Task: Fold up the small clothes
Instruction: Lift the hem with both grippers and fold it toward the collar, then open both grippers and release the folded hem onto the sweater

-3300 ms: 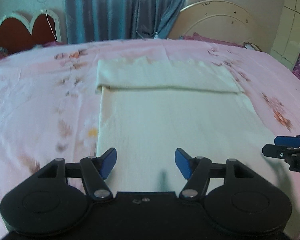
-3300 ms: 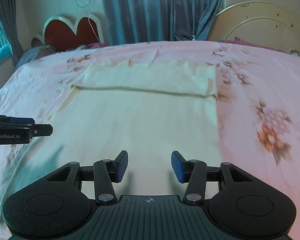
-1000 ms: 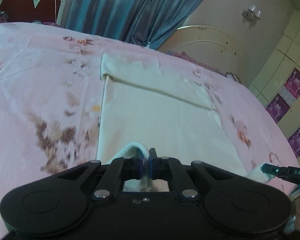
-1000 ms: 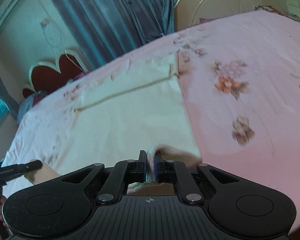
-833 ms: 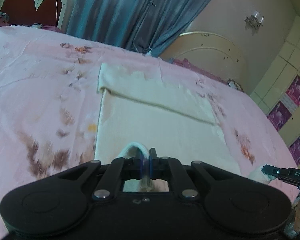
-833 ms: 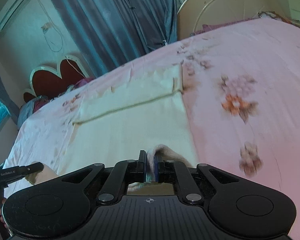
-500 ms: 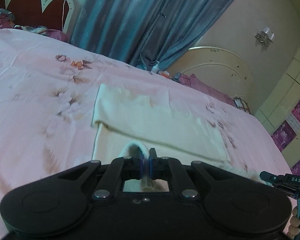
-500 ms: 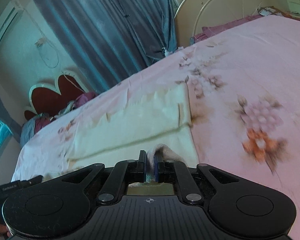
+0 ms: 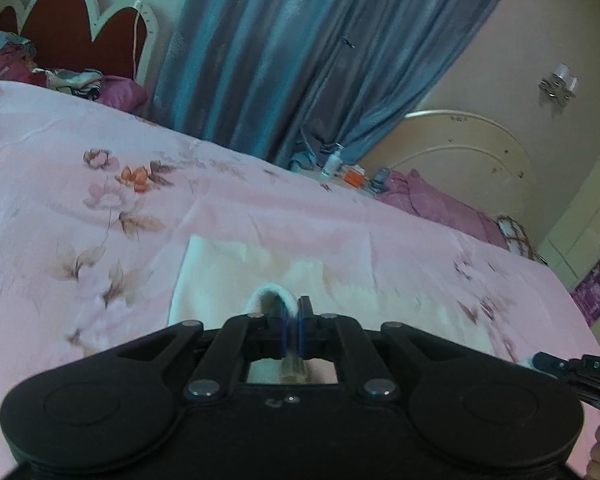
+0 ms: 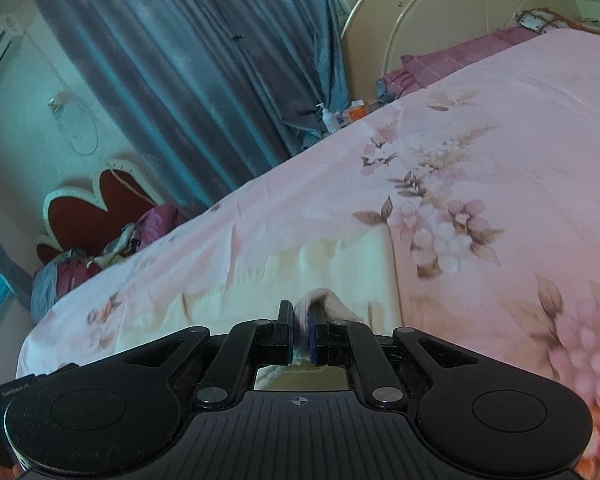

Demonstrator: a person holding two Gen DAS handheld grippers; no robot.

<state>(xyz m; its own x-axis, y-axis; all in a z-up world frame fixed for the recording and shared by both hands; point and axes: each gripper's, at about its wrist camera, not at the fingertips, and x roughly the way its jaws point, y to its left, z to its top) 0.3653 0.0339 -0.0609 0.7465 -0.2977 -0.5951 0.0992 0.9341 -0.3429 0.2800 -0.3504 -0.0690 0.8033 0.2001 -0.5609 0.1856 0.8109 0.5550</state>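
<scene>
Pinching cream cloth (image 9: pixel 228 276) hems, left tongs (image 9: pixel 291 322) and right tongs (image 10: pixel 298 330) clamped, remainder seemingly spread ahead on bed (image 9: pixel 80 184)

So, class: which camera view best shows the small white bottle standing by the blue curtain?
The right wrist view: the small white bottle stands clear, pump top visible. The left wrist view shows it smaller and blurred, beside an orange box.

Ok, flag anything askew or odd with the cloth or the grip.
Nothing stands out. Both the left gripper and right gripper are clamped on the cream cloth, which lies on the pink bedsheet.
</scene>
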